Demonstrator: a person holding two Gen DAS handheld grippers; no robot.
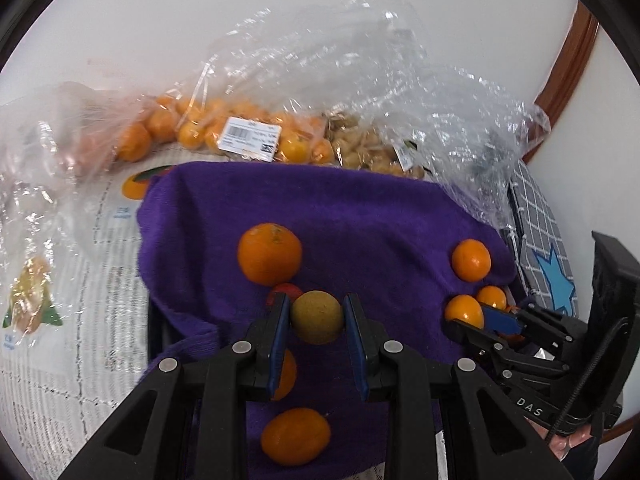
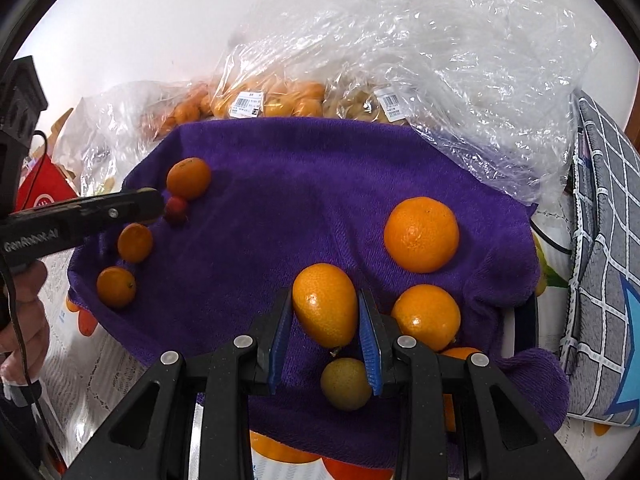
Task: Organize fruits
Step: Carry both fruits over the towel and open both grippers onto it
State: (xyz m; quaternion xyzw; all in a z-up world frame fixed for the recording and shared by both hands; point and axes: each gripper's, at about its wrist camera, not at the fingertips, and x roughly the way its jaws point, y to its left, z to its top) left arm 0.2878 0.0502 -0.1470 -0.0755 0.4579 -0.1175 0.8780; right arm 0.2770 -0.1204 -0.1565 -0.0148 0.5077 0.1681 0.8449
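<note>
Above a purple towel (image 1: 360, 216) strewn with loose oranges, the left gripper (image 1: 316, 318) was clamped on a small yellow-brown round fruit (image 1: 316, 316) and the right gripper (image 2: 326, 312) on an oval kumquat (image 2: 325, 304). Released carelessly, either smooth fruit could roll off the towel's edge

My left gripper (image 1: 316, 318) tilts steeply downward, its blue pads pinched in on both sides of a small yellowish round fruit (image 1: 316, 316). My right gripper (image 2: 325, 316) angles down too, its pads clamped on an oval orange fruit (image 2: 325, 305). My left hand (image 2: 22, 320) is wrapped around its handle at the edge of the right wrist view.
</note>
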